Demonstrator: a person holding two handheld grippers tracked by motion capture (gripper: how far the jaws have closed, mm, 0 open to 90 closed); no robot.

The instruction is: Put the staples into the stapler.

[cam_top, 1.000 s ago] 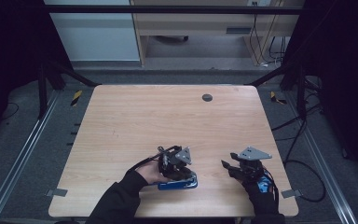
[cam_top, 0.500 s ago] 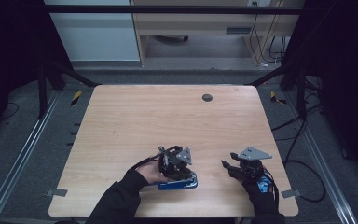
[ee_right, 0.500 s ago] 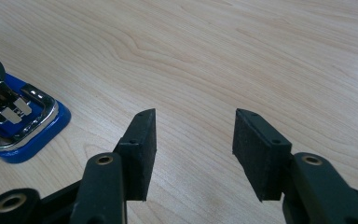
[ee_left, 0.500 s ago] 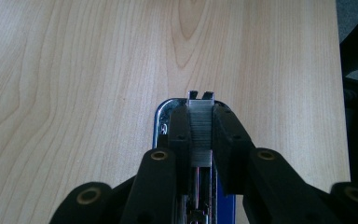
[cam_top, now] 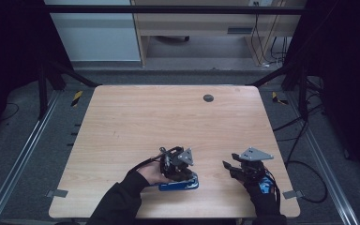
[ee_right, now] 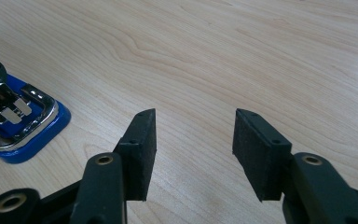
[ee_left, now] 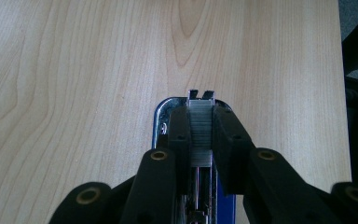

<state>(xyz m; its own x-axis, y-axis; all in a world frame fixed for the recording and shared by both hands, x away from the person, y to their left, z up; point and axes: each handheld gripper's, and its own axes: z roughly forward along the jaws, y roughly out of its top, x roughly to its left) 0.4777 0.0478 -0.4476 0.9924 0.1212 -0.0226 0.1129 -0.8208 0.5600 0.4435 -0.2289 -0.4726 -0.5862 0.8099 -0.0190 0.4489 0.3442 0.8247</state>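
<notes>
In the high view the left gripper (cam_top: pixel 180 164) and the hand (cam_top: pixel 152 172) cover most of the blue stapler (cam_top: pixel 180 185), leaving a strip of its base; the pads and what they press on are hidden there. In the left gripper view the stapler's (ee_left: pixel 200 121) rear runs off the bottom edge behind the jaws. In the right gripper view the stapler (ee_right: pixel 16 126) is cut by the left edge. The small dark disc (cam_top: pixel 208 98) far across the table (cam_top: pixel 136 117) is too small to identify. Both forearms leave the bottom edge.
</notes>
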